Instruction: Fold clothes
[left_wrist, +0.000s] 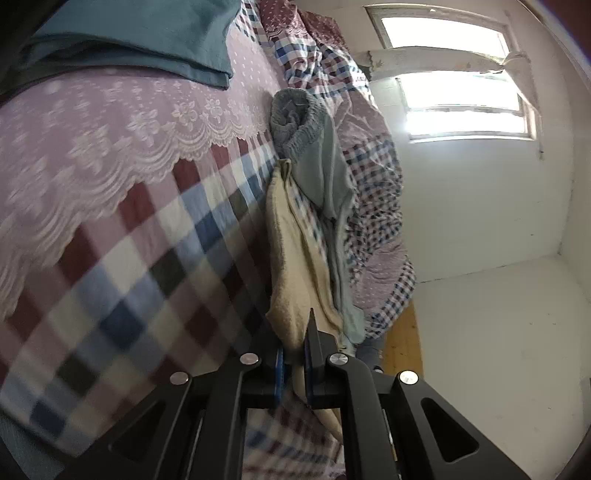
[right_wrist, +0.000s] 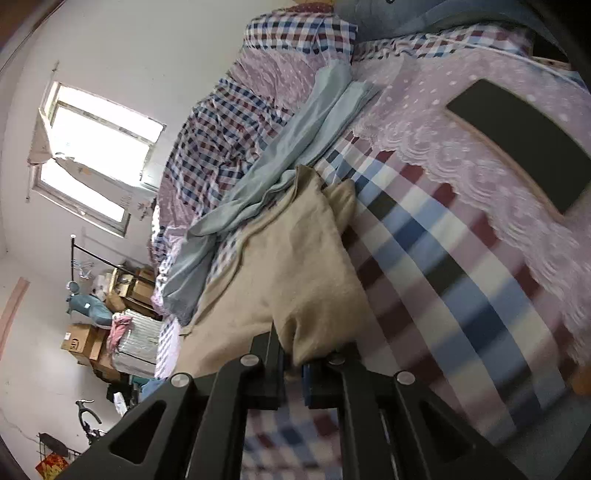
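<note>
Lay across a bed (left_wrist: 110, 240) spread with a checked maroon-blue-white cover, in a white-walled room with a bright window (left_wrist: 454, 77): soft beige knitted garment (right_wrist: 295, 266), pinched by left gripper (left_wrist: 295, 360) and right gripper (right_wrist: 293, 363), fingers nearly closed on cloth, likely to slip free if tugged unevenly.

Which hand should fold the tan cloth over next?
Probably both together. The left hand-held gripper and right hand-held gripper are each shut on the tan cloth. If one leads, right: more of the cloth hangs from it.
</note>
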